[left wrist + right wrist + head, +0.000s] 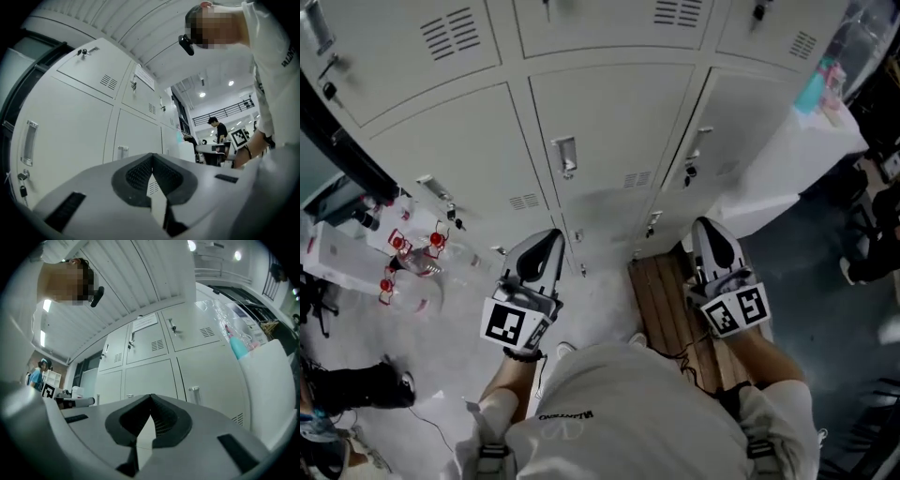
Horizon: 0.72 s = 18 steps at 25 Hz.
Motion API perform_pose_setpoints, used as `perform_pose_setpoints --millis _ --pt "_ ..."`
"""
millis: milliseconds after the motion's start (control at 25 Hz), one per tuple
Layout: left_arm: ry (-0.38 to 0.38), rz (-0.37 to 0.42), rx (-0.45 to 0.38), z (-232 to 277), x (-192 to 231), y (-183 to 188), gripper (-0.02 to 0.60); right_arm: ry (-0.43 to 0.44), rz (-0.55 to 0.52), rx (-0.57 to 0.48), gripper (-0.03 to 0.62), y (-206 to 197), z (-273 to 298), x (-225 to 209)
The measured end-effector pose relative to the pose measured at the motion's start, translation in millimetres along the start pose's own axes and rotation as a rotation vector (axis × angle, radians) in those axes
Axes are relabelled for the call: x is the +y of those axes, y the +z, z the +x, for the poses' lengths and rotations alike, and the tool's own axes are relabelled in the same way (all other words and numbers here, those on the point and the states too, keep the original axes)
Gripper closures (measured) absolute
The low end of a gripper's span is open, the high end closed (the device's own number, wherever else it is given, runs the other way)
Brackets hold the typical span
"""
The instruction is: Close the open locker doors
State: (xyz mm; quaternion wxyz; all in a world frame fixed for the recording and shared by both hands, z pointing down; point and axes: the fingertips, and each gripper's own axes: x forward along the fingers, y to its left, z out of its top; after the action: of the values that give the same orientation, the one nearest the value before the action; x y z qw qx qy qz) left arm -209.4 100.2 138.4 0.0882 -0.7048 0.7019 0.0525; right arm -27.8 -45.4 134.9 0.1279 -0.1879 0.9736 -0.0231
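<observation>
My left fingers and right fingers are both shut and empty. All the locker doors I see look closed, so next I check for 1 still ajar.

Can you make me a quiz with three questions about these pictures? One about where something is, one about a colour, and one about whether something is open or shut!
1. Where is the wooden board?
A. On top of the lockers
B. On the floor in front of the lockers
C. Hanging on a door

2. What colour are the lockers?
A. Pale grey
B. Red
C. Green

3. How are the right gripper's jaws?
A. Wide open
B. Shut on a key
C. Shut with nothing between them

Answers:
1. B, since the head view shows the board lying flat on the floor at the foot of the lockers.
2. A, since every door in all three views is pale grey.
3. C, since the right gripper view shows the tips meeting with nothing between them.
</observation>
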Motion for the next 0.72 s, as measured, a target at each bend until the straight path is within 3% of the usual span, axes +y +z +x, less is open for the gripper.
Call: perform_pose_setpoints --millis 200,520,720 --pt "0.062 -0.031 0.001 -14 17 -8 0.577 0.001 -0.005 0.002 0.585 0 4 0" --pt "0.037 -0.058 0.025 -15 2 -25 0.577 -0.007 -0.015 0.022 0.585 -6 -6 3" --pt "0.052 -0.030 0.007 -15 0 -17 0.577 -0.012 -0.026 0.014 0.585 -3 -7 6"
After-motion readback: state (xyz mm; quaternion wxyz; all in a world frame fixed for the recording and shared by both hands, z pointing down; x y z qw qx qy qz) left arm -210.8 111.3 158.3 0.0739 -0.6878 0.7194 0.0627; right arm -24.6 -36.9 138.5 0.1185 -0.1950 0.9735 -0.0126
